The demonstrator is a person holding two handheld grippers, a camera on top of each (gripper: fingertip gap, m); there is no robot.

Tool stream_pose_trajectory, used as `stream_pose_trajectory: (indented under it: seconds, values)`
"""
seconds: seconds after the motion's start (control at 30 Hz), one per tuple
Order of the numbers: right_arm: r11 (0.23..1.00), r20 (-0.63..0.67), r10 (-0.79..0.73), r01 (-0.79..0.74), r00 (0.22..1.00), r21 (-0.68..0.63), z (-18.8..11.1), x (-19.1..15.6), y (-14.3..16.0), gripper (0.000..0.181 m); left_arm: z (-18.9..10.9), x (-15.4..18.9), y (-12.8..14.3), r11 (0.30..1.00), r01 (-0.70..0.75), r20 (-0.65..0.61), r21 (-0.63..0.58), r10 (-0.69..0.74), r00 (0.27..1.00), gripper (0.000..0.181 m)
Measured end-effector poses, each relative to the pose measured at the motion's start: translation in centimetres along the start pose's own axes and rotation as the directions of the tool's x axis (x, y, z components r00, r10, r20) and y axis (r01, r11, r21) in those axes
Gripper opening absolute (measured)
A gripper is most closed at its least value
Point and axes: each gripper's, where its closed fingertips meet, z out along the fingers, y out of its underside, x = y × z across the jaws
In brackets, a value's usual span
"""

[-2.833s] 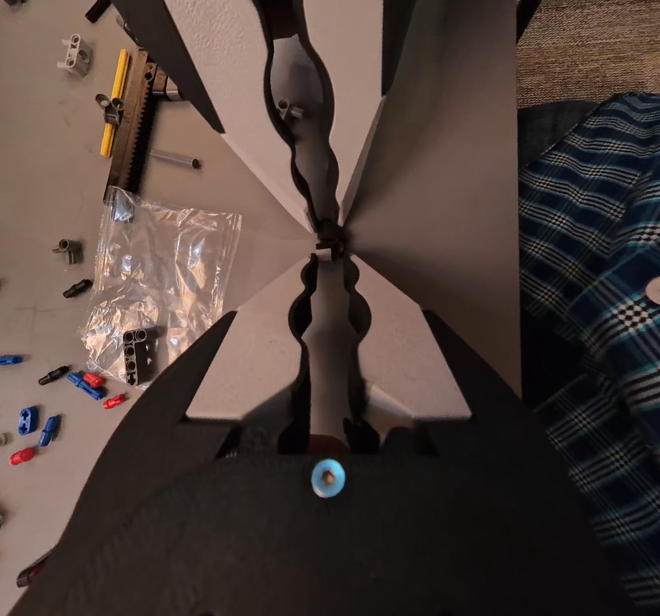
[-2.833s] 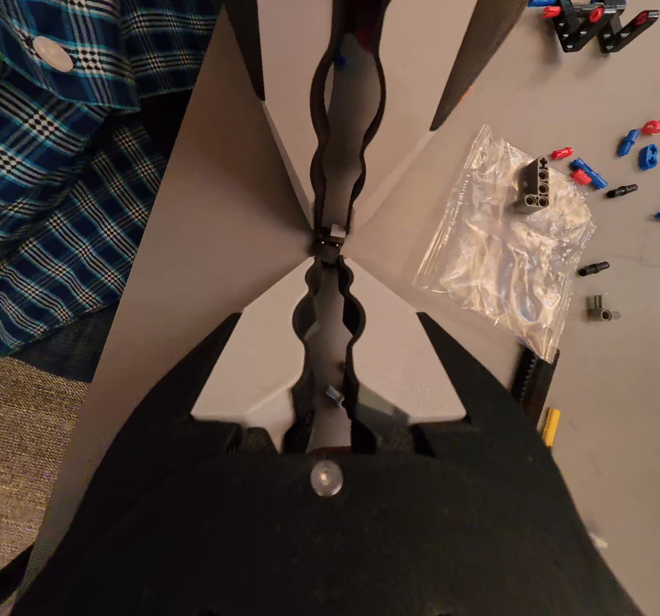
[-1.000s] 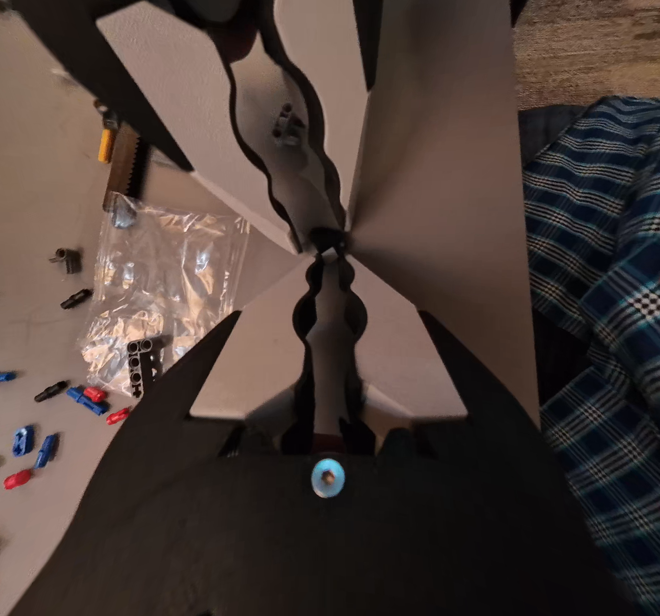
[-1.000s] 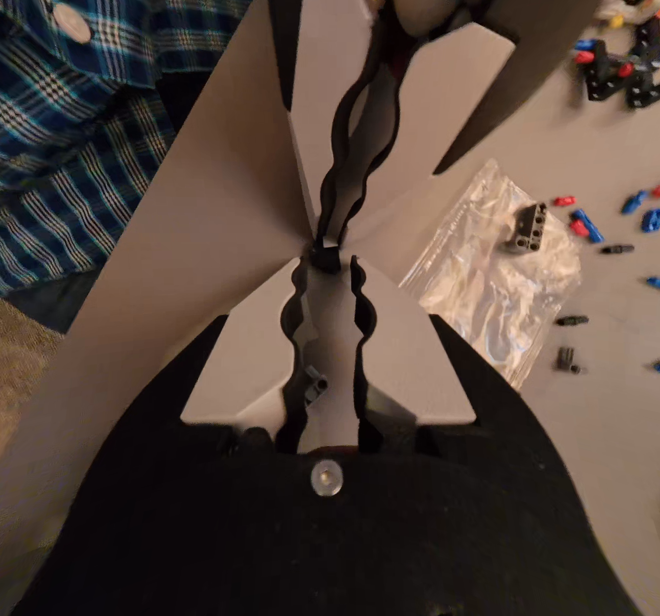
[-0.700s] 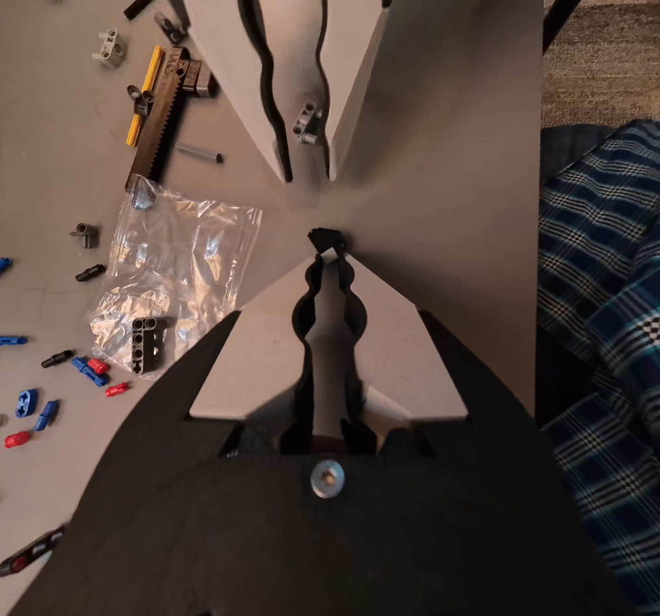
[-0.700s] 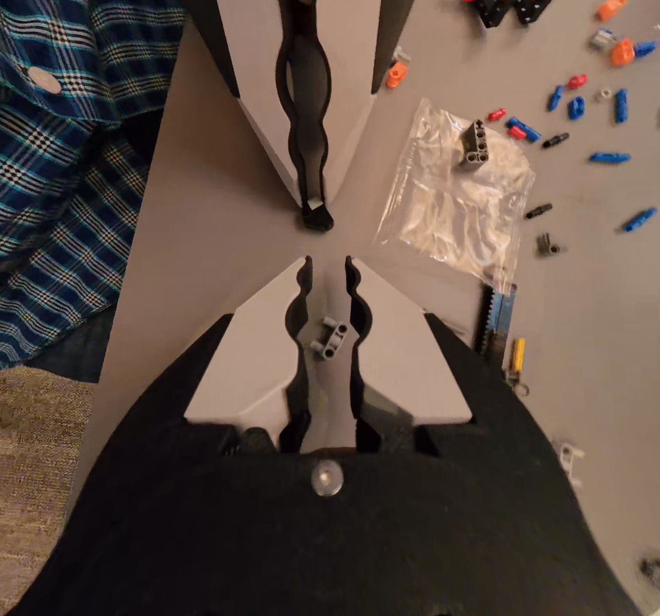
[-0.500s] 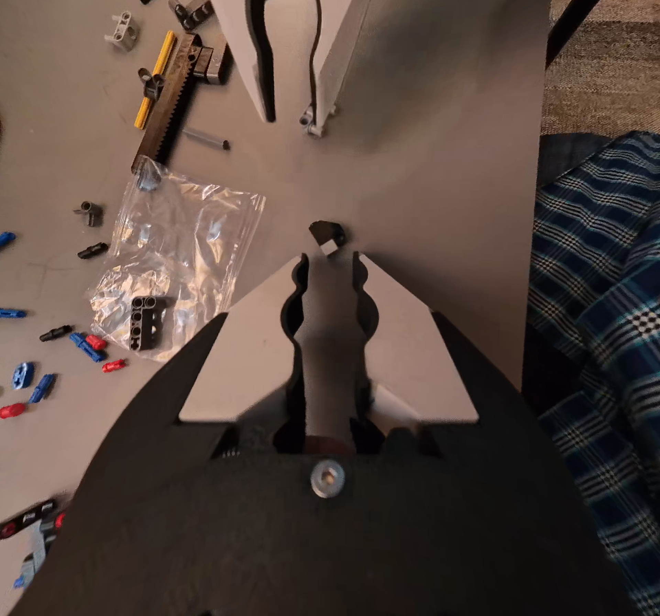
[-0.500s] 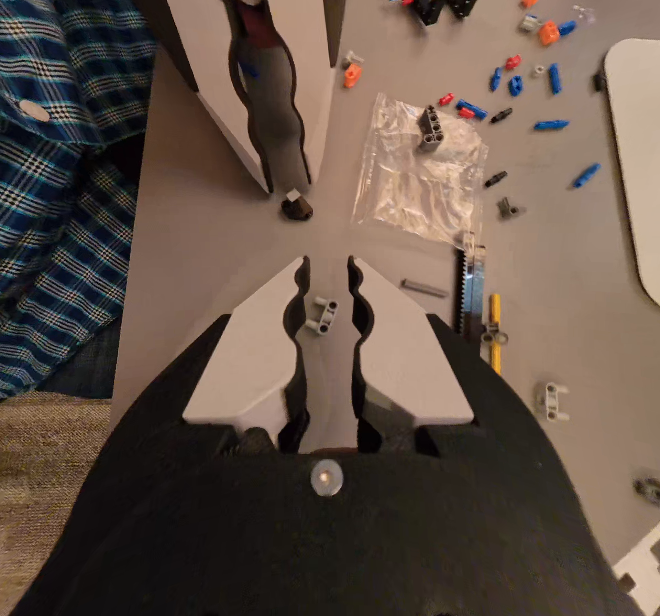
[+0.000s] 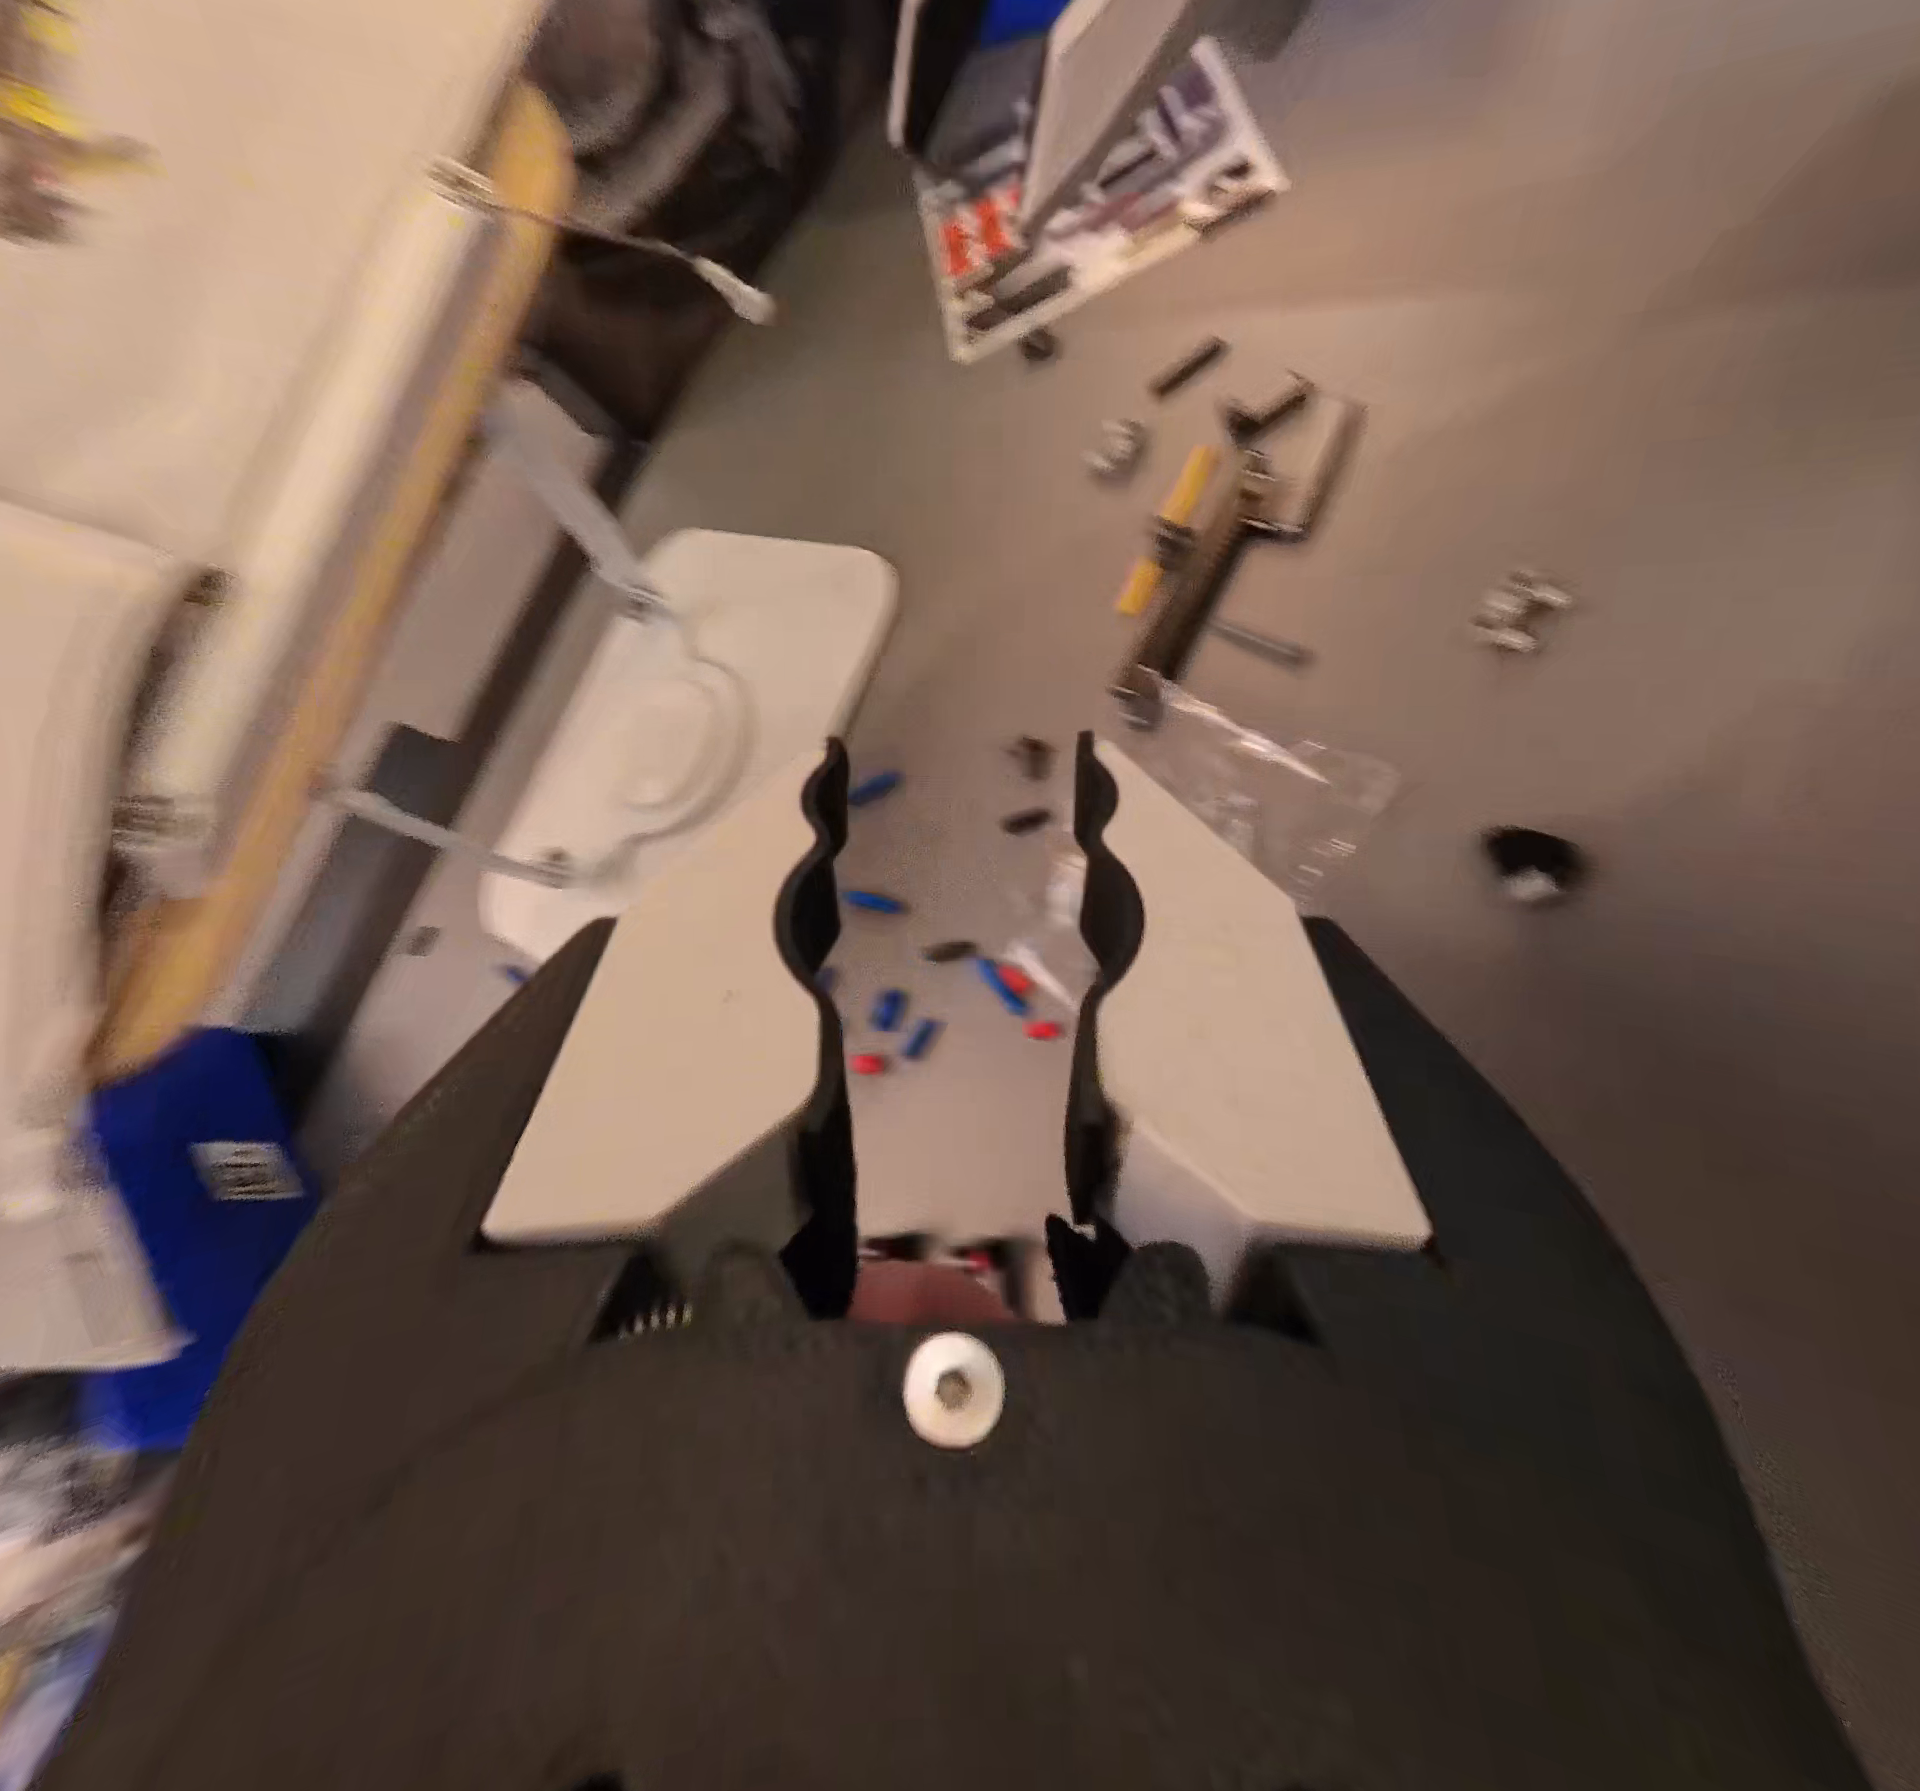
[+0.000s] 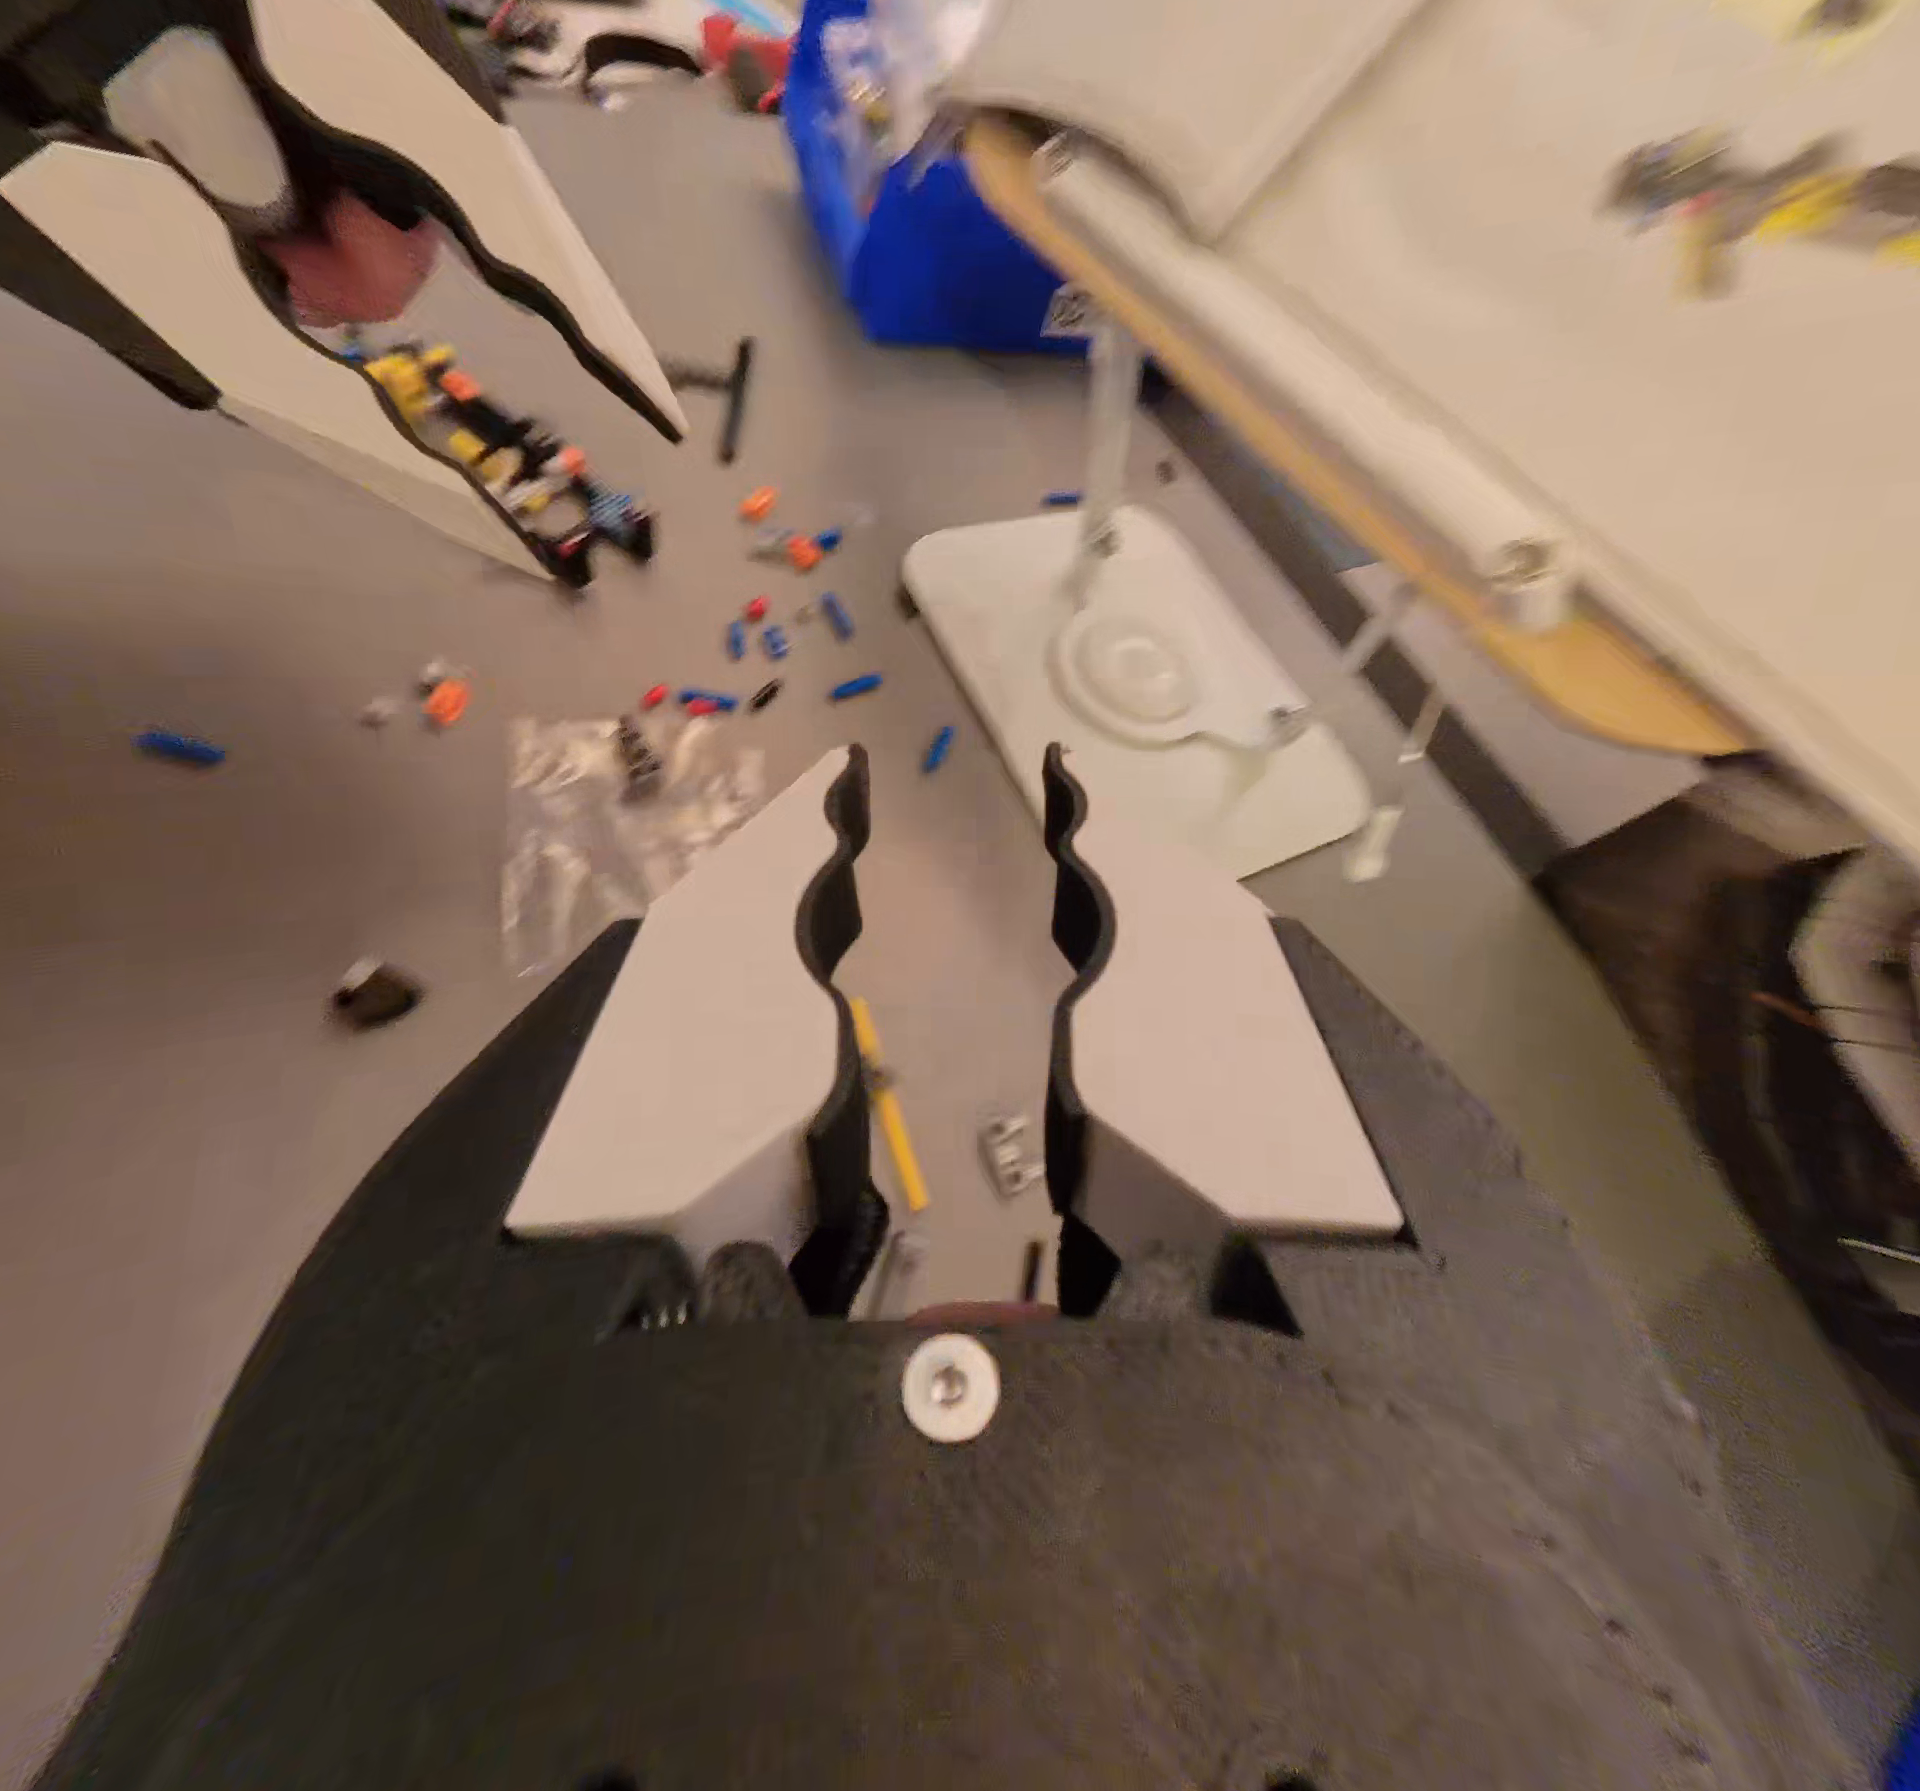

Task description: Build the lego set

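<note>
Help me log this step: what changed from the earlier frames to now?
Both grippers were shut tip to tip on a small black-and-white piece. The right gripper opened first and withdrew; then the left gripper opened and left the small black-and-white piece lying on the grey table. Both have since swung away, empty. The clear plastic bag and the loose pins stayed put.

Loose pieces [image 10: 790, 640] scattered on table [image 10: 208, 598], plastic bag [image 10: 613, 806] among them (one piece on it), stand base [image 10: 1132, 692] to their right

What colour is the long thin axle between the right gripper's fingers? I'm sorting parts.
Yellow; the axle shows best in the right wrist view.
</note>
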Motion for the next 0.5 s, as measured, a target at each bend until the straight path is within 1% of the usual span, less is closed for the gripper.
stream_pose_trajectory:
  seconds: [0.03,0.17,0.23,0.33,0.4,0.5]
  values:
    - [1.0,-0.047,-0.009,0.009,0.999,0.016,-0.1,1.5,-0.8,0.033,-0.1,-1.9,-0.8,1.0,-0.023,0.057,0.014,0.022,0.998,0.042]
    - [0.997,-0.186,-0.027,0.04,0.982,0.065,-0.7,7.1,-3.8,0.036,-0.1,-8.1,-4.3,0.992,-0.122,0.217,0.04,0.11,0.97,0.042]
    - [0.993,-0.225,-0.033,0.057,0.974,0.099,-1.1,9.4,-5.4,0.037,0.5,-10.8,-5.4,0.987,-0.16,0.265,0.031,0.146,0.953,0.04]
    - [0.993,-0.285,-0.041,0.07,0.958,0.092,-1.1,12.7,-6.5,0.039,1.6,-14.4,-6.8,0.984,-0.171,0.315,0.048,0.148,0.938,0.04]
    - [0.995,-0.297,-0.037,0.064,0.954,0.082,-0.9,14.1,-6.8,0.041,2.5,-16.2,-7.3,0.984,-0.176,0.323,0.039,0.155,0.934,0.041]
    - [0.995,-0.299,-0.044,0.067,0.953,0.069,-0.7,14.5,-7.1,0.042,4.2,-18.2,-7.4,0.975,-0.222,0.335,0.007,0.207,0.919,0.039]
